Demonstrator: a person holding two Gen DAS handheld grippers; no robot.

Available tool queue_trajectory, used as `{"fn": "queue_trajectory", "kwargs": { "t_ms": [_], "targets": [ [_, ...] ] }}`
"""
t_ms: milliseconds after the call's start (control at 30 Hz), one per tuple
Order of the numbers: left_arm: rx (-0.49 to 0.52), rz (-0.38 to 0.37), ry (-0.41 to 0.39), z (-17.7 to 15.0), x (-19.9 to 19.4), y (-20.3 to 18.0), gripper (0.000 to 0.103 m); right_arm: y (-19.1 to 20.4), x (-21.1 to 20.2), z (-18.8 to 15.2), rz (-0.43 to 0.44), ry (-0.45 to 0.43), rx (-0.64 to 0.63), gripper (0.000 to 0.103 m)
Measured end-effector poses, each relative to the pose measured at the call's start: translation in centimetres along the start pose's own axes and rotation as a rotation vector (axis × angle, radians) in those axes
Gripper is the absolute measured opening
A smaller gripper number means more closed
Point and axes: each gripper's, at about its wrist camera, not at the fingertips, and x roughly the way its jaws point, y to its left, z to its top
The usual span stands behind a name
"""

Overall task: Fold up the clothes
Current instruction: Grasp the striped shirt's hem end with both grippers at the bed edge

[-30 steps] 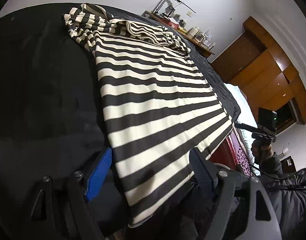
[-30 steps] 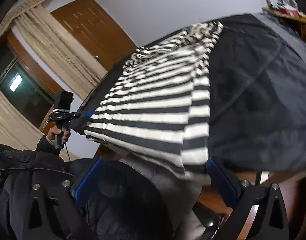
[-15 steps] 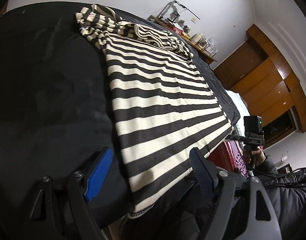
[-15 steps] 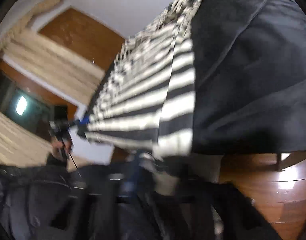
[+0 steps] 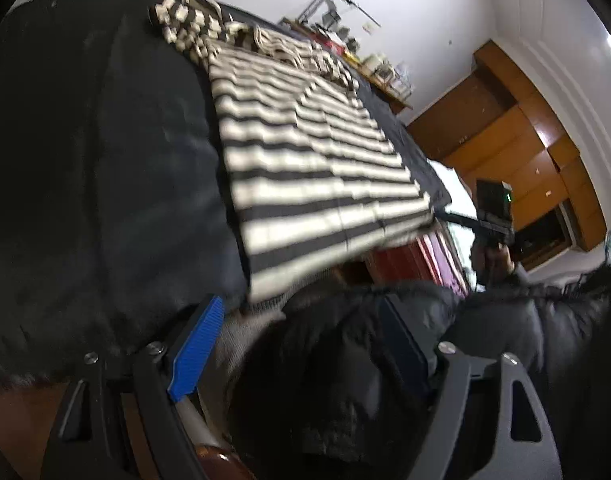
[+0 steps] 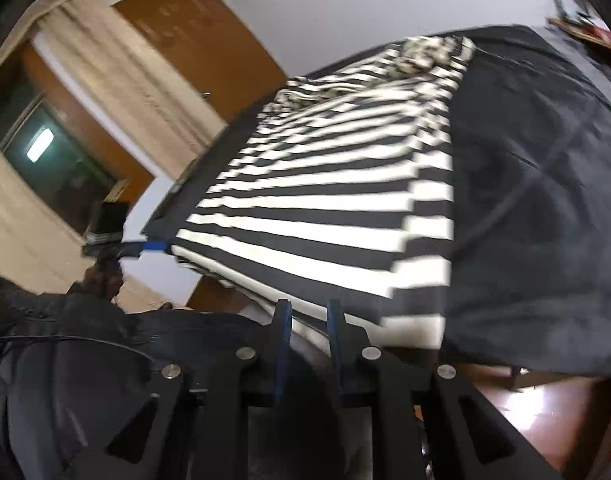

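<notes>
Your right gripper [image 6: 308, 309] has just pinched its jaws nearly together right at the near hem of the striped shirt [image 6: 325, 200]; whether cloth is caught, I can't tell. Left gripper [image 5: 301, 336] hangs wide open, holding nothing, just off the other near corner. Shirt's flat on the black bed cover [image 5: 85, 168], sleeves bunched at the far end.

We see a striped garment [image 6: 329, 208] of soft knit cloth, matt, lying on a dark bedcover [image 6: 545, 200] of quilted, faintly sheened fabric. Below the bedcover's edge the floor [image 6: 525, 412] is glossy polished wood. Beyond the bedcover, cabinets [image 5: 517, 140] show smooth varnished wood. The gripper fingers [image 5: 197, 344] carry ribbed blue plastic pads on matt black frames with shiny metal screws.
</notes>
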Motion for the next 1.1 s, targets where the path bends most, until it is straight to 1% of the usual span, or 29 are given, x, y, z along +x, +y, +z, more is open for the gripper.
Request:
{"fn": "queue_trajectory", "kwargs": {
  "t_ms": [33,67,100,133,167,233,333,433,533,600,633,667,700,733,767,800,833,967,1100],
  "targets": [
    [-0.011,0.004,0.0,-0.1,0.4,0.3,0.083,-0.4,-0.3,-0.3,0.003,-0.003,0.012,0.02],
    [-0.023,0.008,-0.001,-0.2,0.7,0.6,0.084,-0.8,-0.7,-0.7,0.004,-0.007,0.025,0.031],
    [-0.039,0.01,-0.004,-0.3,1.0,1.0,0.084,-1.1,-1.1,-1.0,0.003,-0.013,0.041,0.064],
    [-0.063,0.012,-0.011,-0.3,1.2,1.6,0.085,-1.4,-1.5,-1.4,0.001,-0.019,0.057,0.081],
    [-0.09,-0.002,-0.018,-0.3,1.5,2.3,0.085,-1.7,-1.9,-1.7,0.006,-0.026,0.074,0.091],
    [-0.144,-0.036,-0.032,-0.3,2.0,3.7,0.085,-2.5,-2.4,-2.2,0.023,-0.04,0.114,0.091],
    [-0.182,-0.093,-0.052,-0.1,3.0,4.6,0.085,-4.3,-2.5,-2.5,-0.003,-0.047,0.2,0.091],
    [-0.214,-0.161,-0.092,0.2,4.0,4.9,0.085,-6.3,-2.0,-2.4,0.044,-0.067,0.274,0.091],
    [-0.267,-0.235,-0.109,0.3,5.3,5.2,0.085,-6.8,-1.1,-2.3,0.068,-0.047,0.296,0.089],
    [-0.312,-0.277,-0.12,0.3,5.8,5.5,0.084,-6.1,-0.4,-2.0,0.065,-0.018,0.268,0.068],
    [-0.33,-0.292,-0.121,0.3,5.9,5.5,0.072,-5.7,-0.2,-1.9,0.063,-0.006,0.248,0.051],
    [-0.353,-0.295,-0.095,0.3,6.1,5.6,0.046,-5.3,0.0,-1.8,0.059,0.006,0.228,0.039],
    [-0.373,-0.31,-0.069,0.2,6.4,5.6,0.041,-4.8,0.2,-1.7,0.062,0.017,0.207,0.037],
    [-0.373,-0.303,-0.053,0.2,6.5,5.2,0.035,-4.3,0.4,-1.7,0.077,0.027,0.183,0.035],
    [-0.369,-0.292,-0.04,0.2,6.4,4.8,0.023,-3.9,0.5,-1.8,0.092,0.036,0.158,0.026],
    [-0.366,-0.281,-0.026,0.2,6.4,4.4,0.017,-3.5,0.7,-1.8,0.1,0.043,0.139,0.024],
    [-0.347,-0.26,-0.018,0.4,6.3,3.7,0.015,-3.1,0.7,-1.8,0.1,0.044,0.123,0.024],
    [-0.307,-0.214,-0.027,1.5,5.0,1.6,0.014,-1.5,0.0,-1.1,0.133,-0.002,0.064,0.023],
    [-0.272,-0.191,-0.079,2.6,2.9,0.5,0.014,-0.5,-1.0,0.0,0.137,-0.051,0.021,0.023]
  ]
}}
